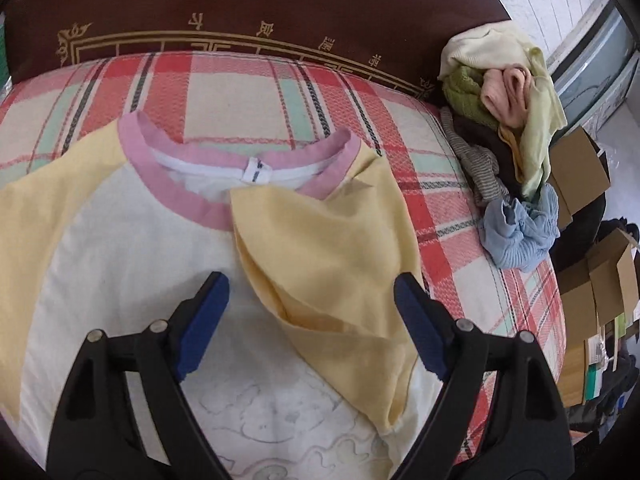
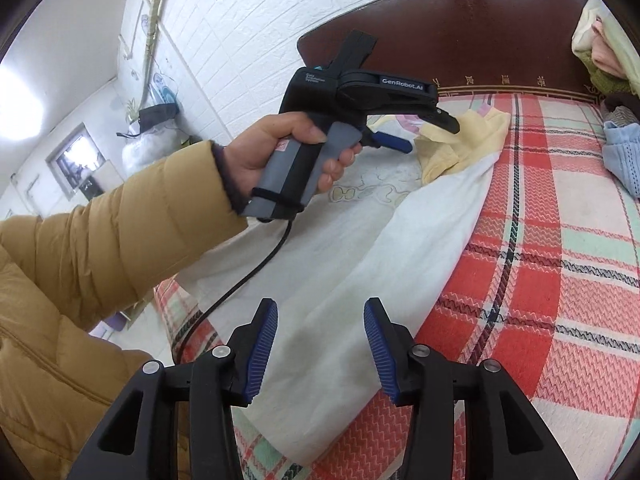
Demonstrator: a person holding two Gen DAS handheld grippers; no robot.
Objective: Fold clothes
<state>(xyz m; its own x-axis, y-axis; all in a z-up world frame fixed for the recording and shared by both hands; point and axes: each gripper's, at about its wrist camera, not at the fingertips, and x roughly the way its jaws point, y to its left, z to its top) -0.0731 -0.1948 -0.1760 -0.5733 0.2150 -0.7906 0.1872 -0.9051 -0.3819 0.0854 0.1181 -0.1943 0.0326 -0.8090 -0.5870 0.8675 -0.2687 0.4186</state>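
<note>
1. Cream and yellow cotton, a shirt (image 1: 132,248) with a pink collar (image 1: 192,200), was seen spread flat on a bed covered by a red plaid blanket (image 1: 240,96).
2. One yellow sleeve (image 1: 332,256) was found folded inward across the shirt's chest, its tip near the collar.
3. The left claw (image 1: 312,292) was held wide apart above the shirt, nothing gripped, the folded sleeve lying between and just beyond its blue pads (image 1: 208,320).
4. The right claw (image 2: 320,344) was likewise kept spread and empty, poised over the shirt's lower hem edge (image 2: 320,280).
5. The left hand (image 2: 280,152) was seen wrapped around its grey handle.
6. A heap of unfolded clothes (image 1: 508,144) was piled beside the headboard (image 1: 280,0), well apart from both claws.
</note>
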